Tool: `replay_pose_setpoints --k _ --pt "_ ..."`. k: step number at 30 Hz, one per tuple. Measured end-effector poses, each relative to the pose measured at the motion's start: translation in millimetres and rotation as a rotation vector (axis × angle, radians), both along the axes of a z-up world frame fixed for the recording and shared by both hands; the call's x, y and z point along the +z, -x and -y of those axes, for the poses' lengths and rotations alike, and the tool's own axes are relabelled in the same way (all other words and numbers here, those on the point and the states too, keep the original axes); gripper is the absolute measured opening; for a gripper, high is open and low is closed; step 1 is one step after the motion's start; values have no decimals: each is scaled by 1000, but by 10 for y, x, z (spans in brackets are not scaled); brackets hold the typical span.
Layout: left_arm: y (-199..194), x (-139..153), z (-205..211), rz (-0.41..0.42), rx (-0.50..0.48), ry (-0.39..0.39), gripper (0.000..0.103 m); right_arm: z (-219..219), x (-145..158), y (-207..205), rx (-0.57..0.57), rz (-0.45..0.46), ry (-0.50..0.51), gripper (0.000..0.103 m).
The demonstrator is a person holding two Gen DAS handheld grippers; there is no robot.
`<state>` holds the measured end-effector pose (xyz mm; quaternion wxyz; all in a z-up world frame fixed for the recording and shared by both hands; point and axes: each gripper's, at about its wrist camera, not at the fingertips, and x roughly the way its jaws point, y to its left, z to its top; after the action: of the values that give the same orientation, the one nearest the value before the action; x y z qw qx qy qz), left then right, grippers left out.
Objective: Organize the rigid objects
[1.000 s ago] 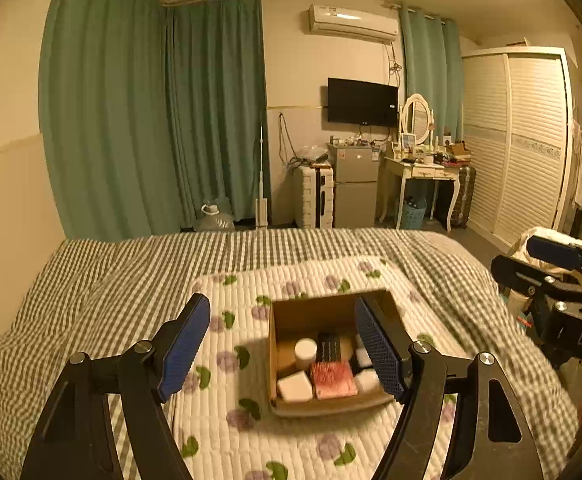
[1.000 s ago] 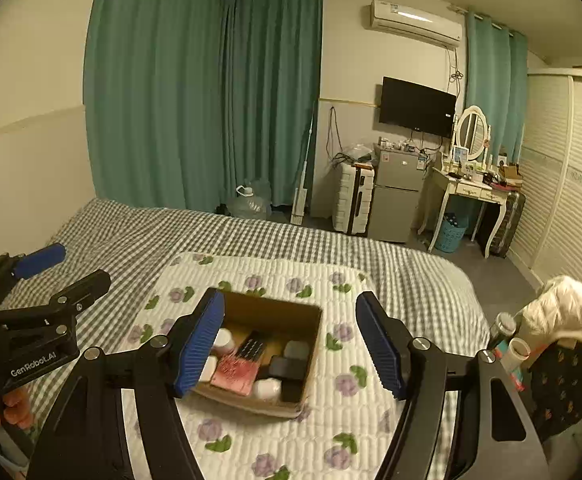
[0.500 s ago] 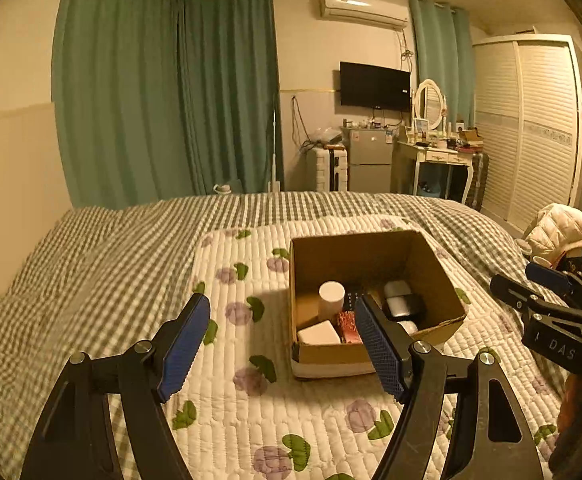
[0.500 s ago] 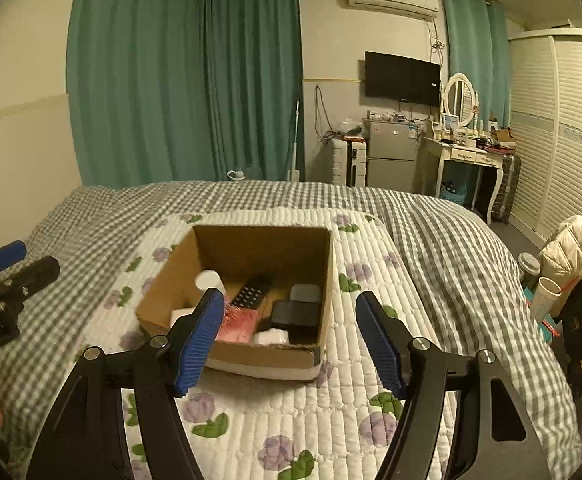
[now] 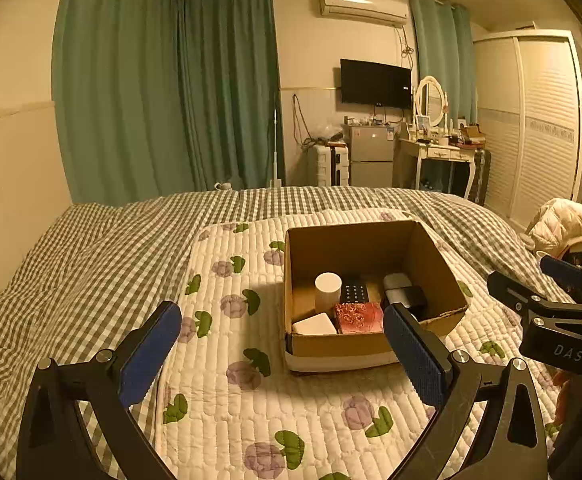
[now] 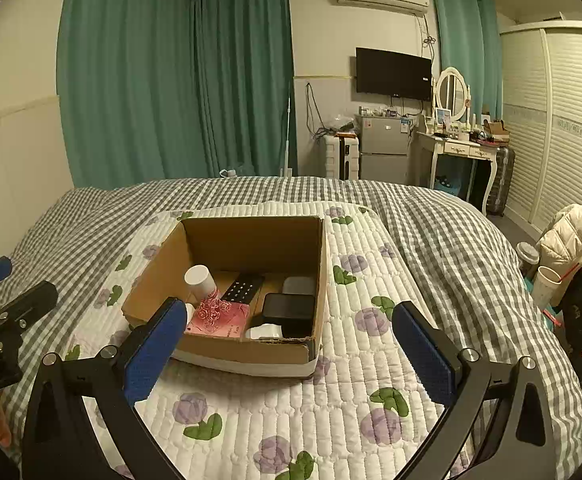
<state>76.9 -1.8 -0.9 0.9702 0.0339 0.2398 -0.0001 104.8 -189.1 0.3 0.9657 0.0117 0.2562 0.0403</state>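
An open cardboard box [image 5: 351, 244] stands on a floral quilt on the bed; it also shows in the right wrist view [image 6: 251, 240]. Inside lie a white cylinder [image 5: 328, 287], a black remote [image 5: 354, 293], a pink patterned box [image 5: 358, 317], a white block [image 5: 315, 325] and a black case [image 6: 289, 312]. My left gripper [image 5: 283, 344] is open and empty, just short of the box's near wall. My right gripper [image 6: 287, 340] is open and empty, level with the box's near right corner.
The floral quilt [image 6: 331, 400] lies on a grey checked bedspread [image 5: 71, 264]. A white jacket [image 6: 575, 232] and a paper cup [image 6: 545, 284] are beside the bed at right. A fridge, dressing table and wardrobe stand at the far wall.
Both grippers have come down and forward toward the box, which now looks larger and closer. Both stay open and empty.
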Motion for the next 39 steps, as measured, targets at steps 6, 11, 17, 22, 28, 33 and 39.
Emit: replay_pose_setpoints --k 6,11,17,22,28,33,39 --pt "-34 -57 -29 -14 10 6 103 -40 33 27 15 19 4 103" --pt "-48 -66 -84 -21 17 19 103 -45 44 30 16 23 4 103" --pt "-60 -64 -133 -34 21 57 103 -63 26 24 22 15 15 103" --pt "-54 -74 -112 -36 16 47 103 -73 11 16 20 9 20 103" --pt "-57 -84 -115 -36 18 42 103 -67 0 2 14 -1 5 103" --pt "-60 -90 -135 -34 20 48 103 -75 -10 -4 13 2 10 103" --pt "-63 -96 -126 -42 17 50 103 -77 -32 -10 13 -6 17 103"
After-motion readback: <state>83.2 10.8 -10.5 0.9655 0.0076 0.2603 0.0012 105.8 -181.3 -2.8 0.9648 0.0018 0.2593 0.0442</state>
